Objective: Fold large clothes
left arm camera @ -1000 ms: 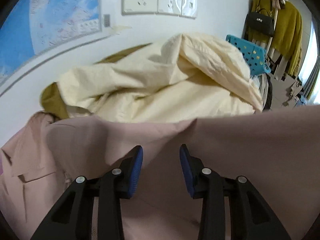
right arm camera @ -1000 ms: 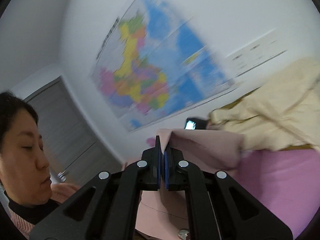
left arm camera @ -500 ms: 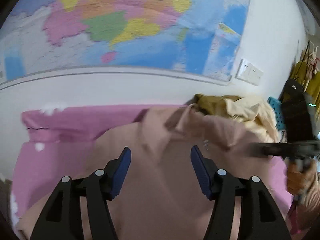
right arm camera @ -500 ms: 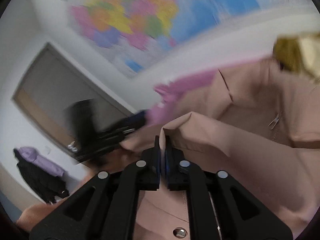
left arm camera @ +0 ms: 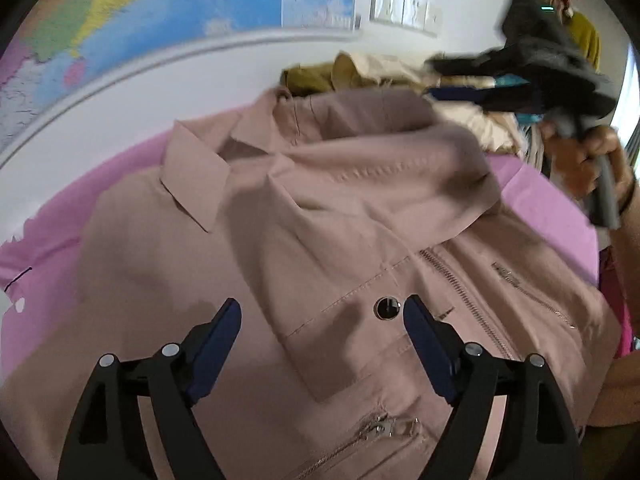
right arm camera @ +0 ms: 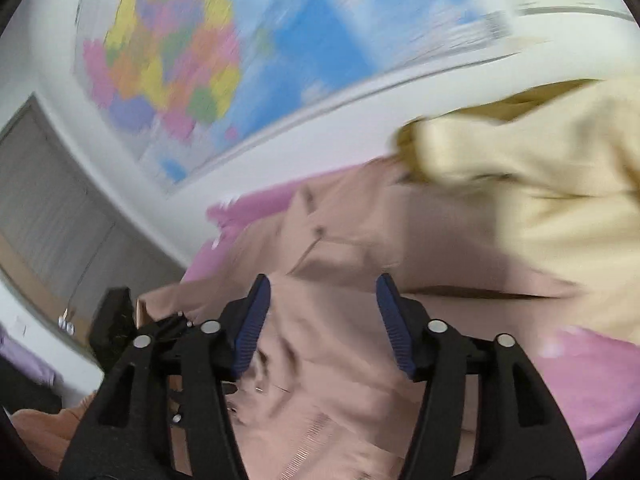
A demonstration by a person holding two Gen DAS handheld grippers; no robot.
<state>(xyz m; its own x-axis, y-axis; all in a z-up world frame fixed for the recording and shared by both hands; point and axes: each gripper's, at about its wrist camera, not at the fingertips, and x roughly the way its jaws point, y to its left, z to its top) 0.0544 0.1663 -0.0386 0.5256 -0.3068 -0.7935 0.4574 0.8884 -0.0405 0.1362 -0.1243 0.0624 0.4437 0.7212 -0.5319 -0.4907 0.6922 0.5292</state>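
Observation:
A dusty-pink jacket with collar, zippers and a snap button lies spread on a pink bed sheet, one sleeve folded across its chest. My left gripper is open and empty just above the jacket's front. My right gripper is open and empty over the jacket; it also shows blurred at the upper right of the left wrist view, held by a hand.
A cream garment over an olive one is piled at the jacket's far side against the white wall. A world map and wall sockets hang above. A grey door is at left.
My right gripper has opened and let go of the pink jacket fabric. The jacket now lies flat with its sleeve folded over. My left gripper has dropped closer to the jacket front.

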